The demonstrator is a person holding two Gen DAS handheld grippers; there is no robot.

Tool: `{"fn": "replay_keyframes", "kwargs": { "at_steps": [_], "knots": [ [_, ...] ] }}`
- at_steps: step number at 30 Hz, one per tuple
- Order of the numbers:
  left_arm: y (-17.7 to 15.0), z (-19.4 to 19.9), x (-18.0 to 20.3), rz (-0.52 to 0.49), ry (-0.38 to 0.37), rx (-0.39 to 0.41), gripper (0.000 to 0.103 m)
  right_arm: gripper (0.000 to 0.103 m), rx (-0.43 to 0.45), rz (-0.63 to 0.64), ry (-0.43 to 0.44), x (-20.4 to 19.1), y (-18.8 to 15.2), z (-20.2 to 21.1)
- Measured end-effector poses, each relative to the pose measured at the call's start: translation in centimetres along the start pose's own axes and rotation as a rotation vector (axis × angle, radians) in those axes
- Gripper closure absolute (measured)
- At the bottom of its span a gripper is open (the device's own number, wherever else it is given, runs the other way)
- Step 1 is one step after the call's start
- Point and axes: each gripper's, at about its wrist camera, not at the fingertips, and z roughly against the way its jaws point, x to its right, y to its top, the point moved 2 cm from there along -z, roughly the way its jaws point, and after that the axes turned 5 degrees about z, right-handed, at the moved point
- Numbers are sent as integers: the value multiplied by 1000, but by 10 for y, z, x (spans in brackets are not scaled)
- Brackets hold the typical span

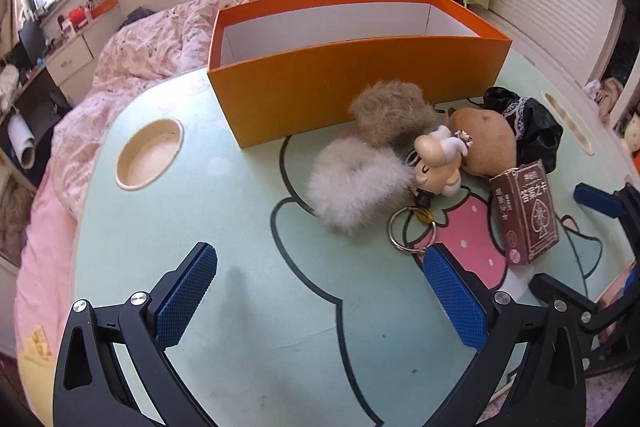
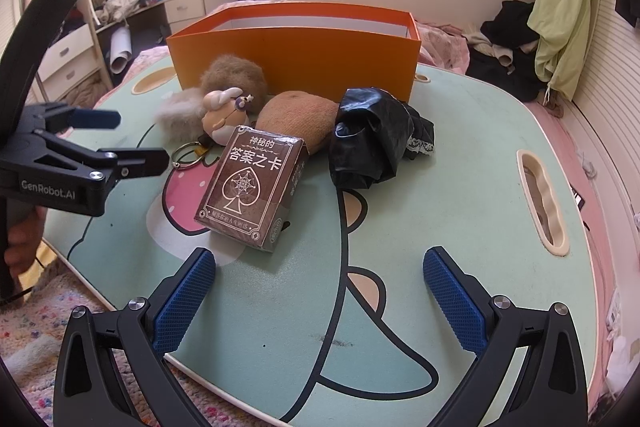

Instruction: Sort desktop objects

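An empty orange box point(image 1: 352, 83) point(image 2: 296, 55) stands at the back of the green cartoon table point(image 1: 248, 227) point(image 2: 460, 187). In front of it lie a brown fluffy scrunchie point(image 1: 394, 113) point(image 2: 234, 75), a white fluffy scrunchie point(image 1: 356, 183) point(image 2: 176, 115), a figurine keychain point(image 1: 436, 163) point(image 2: 224, 115) with a metal ring point(image 1: 412, 231), a brown potato plush point(image 1: 484, 143) point(image 2: 298, 117), a black scrunchie point(image 1: 528, 123) point(image 2: 376, 139) and a brown card box point(image 1: 526, 211) point(image 2: 252, 187). My left gripper point(image 1: 320, 283) is open and empty, short of the white scrunchie. My right gripper point(image 2: 320, 287) is open and empty, just before the card box.
The table has a round cup recess point(image 1: 149, 155) at the left and an oblong slot point(image 2: 544, 203) at the right. It rests on a bed with pink bedding point(image 1: 132, 67). The left gripper point(image 2: 96, 147) shows in the right wrist view; the right gripper point(image 1: 608, 211) shows in the left wrist view.
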Motion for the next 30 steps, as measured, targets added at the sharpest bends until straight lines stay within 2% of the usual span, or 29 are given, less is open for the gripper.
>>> {"fn": "replay_keyframes", "kwargs": {
  "at_steps": [1, 3, 4, 5, 6, 7, 8, 12, 14, 16, 19, 20, 21, 22, 23, 24, 27, 30],
  "knots": [
    [3, 0, 4, -42, 62, -13, 0, 0, 0, 0, 0, 0, 0, 0],
    [6, 3, 9, -106, 248, -49, 0, 0, 0, 0, 0, 0, 0, 0],
    [7, 8, 11, -126, 315, -29, 0, 0, 0, 0, 0, 0, 0, 0],
    [9, 16, 13, -138, 354, 13, 0, 0, 0, 0, 0, 0, 0, 0],
    [12, 26, 15, -138, 356, 54, 0, 0, 0, 0, 0, 0, 0, 0],
    [15, 35, 16, -129, 319, 72, 0, 0, 0, 0, 0, 0, 0, 0],
    [21, 43, 15, -113, 239, 66, 0, 0, 0, 0, 1, 0, 0, 0],
    [54, 56, -3, 30, -149, -25, 0, 0, 0, 0, 0, 0, 0, 0],
    [75, 53, -15, 86, -227, -87, 0, 0, 0, -1, 0, 1, -1, 0],
    [100, 48, -27, 134, -210, -135, 0, 0, 1, -1, 0, 1, 0, 1],
    [132, 34, -44, 136, -192, -194, 3, 0, 2, -1, 0, 1, 0, 1],
    [139, 25, -46, 136, -195, -227, 11, 0, 2, -1, 0, 1, 0, 1],
    [145, 13, -45, 138, -196, -267, 26, 0, 2, -2, 1, 2, 0, 1],
    [147, -2, -42, 133, -193, -316, 34, 0, 2, -2, 1, 1, 0, 1],
    [146, -16, -38, 123, -183, -370, 54, 0, 2, -1, 1, 1, -1, 1],
    [142, -30, -34, 116, -159, -426, 66, 0, 2, -2, 0, 1, -1, 1],
    [149, -55, -33, 132, -65, -443, 67, 0, 3, -2, 1, 1, 0, 1],
    [159, -68, -30, 116, -16, -425, 67, 0, 6, -4, 0, 3, 1, 1]
  ]
}}
